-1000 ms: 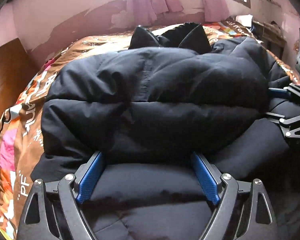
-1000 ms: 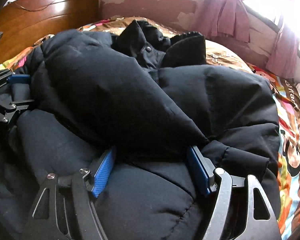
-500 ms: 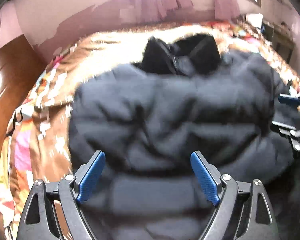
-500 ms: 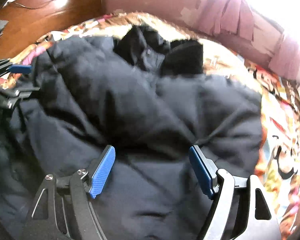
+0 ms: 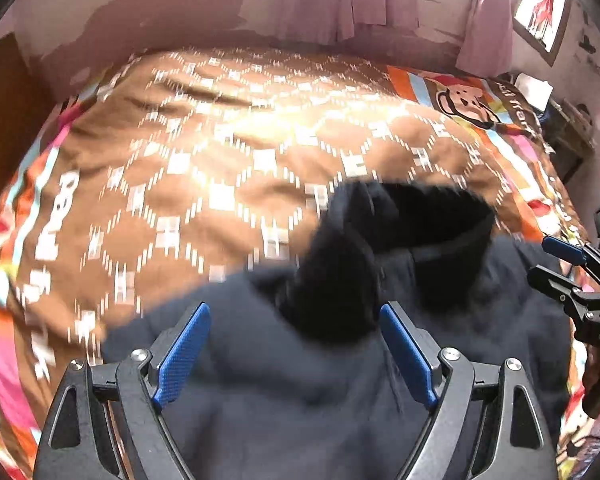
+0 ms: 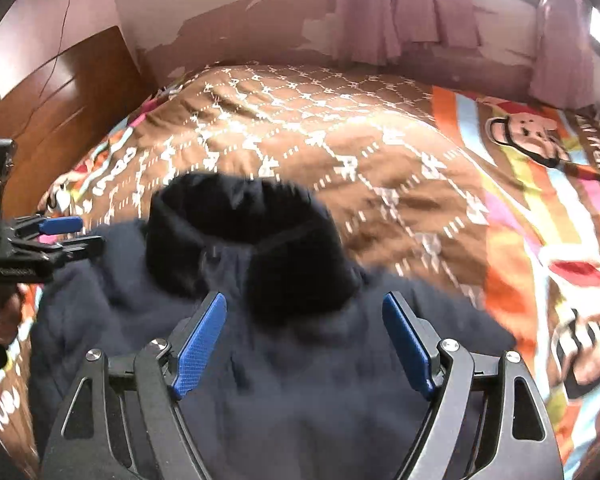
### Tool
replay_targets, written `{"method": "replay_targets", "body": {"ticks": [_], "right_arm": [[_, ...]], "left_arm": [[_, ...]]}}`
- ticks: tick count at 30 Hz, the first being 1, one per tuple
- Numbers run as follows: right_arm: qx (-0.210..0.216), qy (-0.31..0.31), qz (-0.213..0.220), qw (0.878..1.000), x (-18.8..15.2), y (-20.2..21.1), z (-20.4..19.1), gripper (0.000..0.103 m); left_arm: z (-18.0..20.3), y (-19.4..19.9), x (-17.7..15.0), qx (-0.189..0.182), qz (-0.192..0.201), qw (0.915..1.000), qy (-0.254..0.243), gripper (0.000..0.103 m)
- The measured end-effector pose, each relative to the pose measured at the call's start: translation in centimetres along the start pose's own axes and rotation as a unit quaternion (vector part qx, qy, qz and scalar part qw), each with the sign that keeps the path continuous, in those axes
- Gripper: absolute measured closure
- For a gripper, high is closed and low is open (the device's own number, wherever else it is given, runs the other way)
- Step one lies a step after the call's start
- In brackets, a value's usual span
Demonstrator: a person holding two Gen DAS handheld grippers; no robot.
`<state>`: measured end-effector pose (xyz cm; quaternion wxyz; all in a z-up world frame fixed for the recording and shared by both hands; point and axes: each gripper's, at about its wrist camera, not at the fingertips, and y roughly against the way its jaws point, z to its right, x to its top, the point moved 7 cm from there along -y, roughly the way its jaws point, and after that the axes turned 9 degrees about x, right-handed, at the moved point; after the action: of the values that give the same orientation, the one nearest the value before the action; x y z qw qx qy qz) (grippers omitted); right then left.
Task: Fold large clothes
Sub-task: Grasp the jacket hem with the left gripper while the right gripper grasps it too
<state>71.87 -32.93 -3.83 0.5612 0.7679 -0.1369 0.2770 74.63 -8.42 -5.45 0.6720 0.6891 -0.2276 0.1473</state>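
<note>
A dark navy puffer jacket [image 5: 292, 408] lies bundled on the bed, its black collar [image 5: 404, 232] at the far end. My left gripper [image 5: 294, 308] hovers above the jacket near the collar. Its jaws stand wide and are closing slightly, and the blue pads [image 5: 180, 356] touch no cloth. In the right wrist view the same jacket [image 6: 320, 408] and collar [image 6: 240, 224] sit under my right gripper [image 6: 304, 296]. Its jaws are opening and hold nothing. Each view shows the other gripper at its edge: the right gripper [image 5: 568, 272] and the left gripper [image 6: 60, 236].
A brown patterned bedspread [image 6: 340, 136] with a cartoon monkey print [image 6: 528, 132] covers the bed beyond the jacket. A wooden headboard [image 6: 60, 96] stands at the left. Pink curtains [image 5: 340, 0] hang on the peeling far wall. A hand [image 6: 4, 320] grips the left tool.
Both grippers have lifted off the jacket and moved toward its collar end, so much more bedspread shows. The right jaws have widened. The jacket stays on the bed.
</note>
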Motion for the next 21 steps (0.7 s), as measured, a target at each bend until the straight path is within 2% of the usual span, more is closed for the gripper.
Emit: {"method": "replay_targets", "body": {"ticks": [2, 3, 4, 5, 7, 8, 10, 11, 13, 14, 16, 18, 21], "right_arm": [[-0.010, 0.005, -0.005, 1.000, 2.0, -1.8, 0.0, 0.027], [-0.010, 0.010, -0.009, 1.000, 3.2, -2.8, -0.1, 0.028], [-0.008, 0.012, -0.011, 1.000, 4.1, -3.5, -0.2, 0.031], [-0.003, 0.013, -0.019, 1.000, 5.1, -4.6, -0.3, 0.034], [0.005, 0.013, -0.051, 0.999, 6.0, -6.9, -0.3, 0.040], [0.010, 0.013, -0.067, 0.998, 6.3, -8.0, -0.5, 0.044], [0.016, 0.013, -0.092, 0.996, 6.3, -9.5, -0.6, 0.053], [0.022, 0.010, -0.106, 0.994, 6.3, -10.4, -0.5, 0.067], [0.035, -0.006, -0.122, 0.992, 6.1, -11.6, -0.5, 0.087], [0.041, -0.018, -0.118, 0.992, 6.1, -11.8, -0.4, 0.092], [0.061, -0.037, -0.094, 0.993, 6.2, -11.3, -0.5, 0.096], [0.085, -0.052, -0.062, 0.993, 6.0, -9.8, -0.6, 0.097], [0.100, -0.058, -0.039, 0.993, 5.0, -7.4, -0.4, 0.097]], "left_arm": [[0.7, -1.5, 2.5, -0.010, -0.003, 0.9999, 0.001, 0.043], [1.1, -2.6, 3.8, -0.022, -0.015, 0.9996, 0.008, 0.050], [1.3, -3.6, 4.6, -0.031, -0.025, 0.9990, 0.019, 0.061], [1.4, -4.2, 5.0, -0.040, -0.032, 0.9983, 0.028, 0.068], [2.2, -5.9, 5.8, -0.067, -0.055, 0.9952, 0.046, 0.075], [2.6, -6.5, 5.9, -0.074, -0.064, 0.9943, 0.042, 0.082], [3.8, -7.5, 6.1, -0.070, -0.075, 0.9945, 0.022, 0.087], [4.2, -7.7, 6.2, -0.067, -0.076, 0.9947, 0.014, 0.092], [4.6, -7.7, 6.4, -0.069, -0.069, 0.9951, 0.014, 0.096], [4.5, -7.5, 6.6, -0.076, -0.063, 0.9949, 0.022, 0.097], [4.0, -6.2, 6.8, -0.101, -0.036, 0.9930, 0.050, 0.098], [3.4, -5.0, 6.6, -0.123, -0.020, 0.9905, 0.059, 0.098], [2.8, -2.8, 5.4, -0.150, -0.014, 0.9878, 0.040, 0.098]]}}
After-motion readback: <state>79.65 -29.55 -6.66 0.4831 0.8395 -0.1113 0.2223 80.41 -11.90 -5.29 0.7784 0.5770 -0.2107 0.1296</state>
